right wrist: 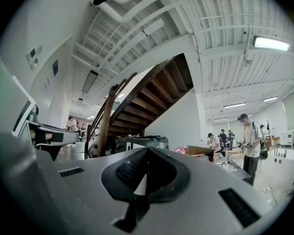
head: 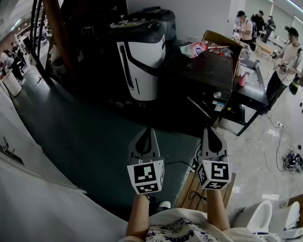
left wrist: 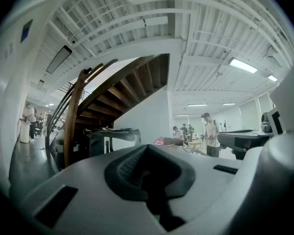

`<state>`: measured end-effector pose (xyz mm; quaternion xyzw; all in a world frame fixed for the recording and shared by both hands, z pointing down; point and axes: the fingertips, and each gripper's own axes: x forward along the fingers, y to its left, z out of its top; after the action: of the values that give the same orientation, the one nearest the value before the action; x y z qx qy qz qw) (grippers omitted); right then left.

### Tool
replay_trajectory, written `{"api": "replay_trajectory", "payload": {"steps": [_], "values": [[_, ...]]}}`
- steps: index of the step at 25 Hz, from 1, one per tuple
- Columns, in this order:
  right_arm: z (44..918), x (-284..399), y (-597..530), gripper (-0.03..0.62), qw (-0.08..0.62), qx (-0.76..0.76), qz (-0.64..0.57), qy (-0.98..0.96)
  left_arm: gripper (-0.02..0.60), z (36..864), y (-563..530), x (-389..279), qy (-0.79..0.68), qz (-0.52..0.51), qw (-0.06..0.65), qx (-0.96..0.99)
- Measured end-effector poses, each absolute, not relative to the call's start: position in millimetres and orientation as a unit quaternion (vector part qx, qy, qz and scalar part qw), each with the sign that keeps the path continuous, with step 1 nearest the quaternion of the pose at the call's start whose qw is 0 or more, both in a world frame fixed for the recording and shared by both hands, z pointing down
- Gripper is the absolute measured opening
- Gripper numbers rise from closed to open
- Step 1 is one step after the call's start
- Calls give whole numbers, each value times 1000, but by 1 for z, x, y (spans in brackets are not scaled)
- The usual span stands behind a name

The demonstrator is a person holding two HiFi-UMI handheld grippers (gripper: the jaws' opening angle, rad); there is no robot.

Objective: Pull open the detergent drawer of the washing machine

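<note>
A dark, boxy washing machine [head: 204, 77] stands ahead and to the right, with a round knob [head: 217, 95] and a small label on its near face. I cannot make out its detergent drawer in the dark front. My left gripper [head: 148, 130] and right gripper [head: 210, 130] are held side by side low in the head view. Both point level toward the machine and stay well short of it. In the left gripper view the left gripper [left wrist: 146, 148] has its jaws together on nothing. In the right gripper view the right gripper [right wrist: 148, 151] is likewise closed and empty.
A white and black appliance [head: 141, 59] stands left of the machine, under a wooden staircase [right wrist: 137, 97]. A cardboard box [head: 222, 42] and a pink bag [head: 194, 48] lie on the machine's far side. People stand at the right [head: 288, 59]. A white partition [head: 20, 155] runs along the left.
</note>
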<state>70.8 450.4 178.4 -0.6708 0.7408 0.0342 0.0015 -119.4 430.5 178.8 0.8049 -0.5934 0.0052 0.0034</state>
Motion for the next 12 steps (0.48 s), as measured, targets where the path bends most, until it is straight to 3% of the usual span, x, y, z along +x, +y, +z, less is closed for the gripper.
{"api": "replay_trajectory", "payload": {"steps": [12], "values": [[185, 63, 448, 14, 1, -669, 33, 743, 14, 182, 430, -127, -594, 9, 1, 804]]}}
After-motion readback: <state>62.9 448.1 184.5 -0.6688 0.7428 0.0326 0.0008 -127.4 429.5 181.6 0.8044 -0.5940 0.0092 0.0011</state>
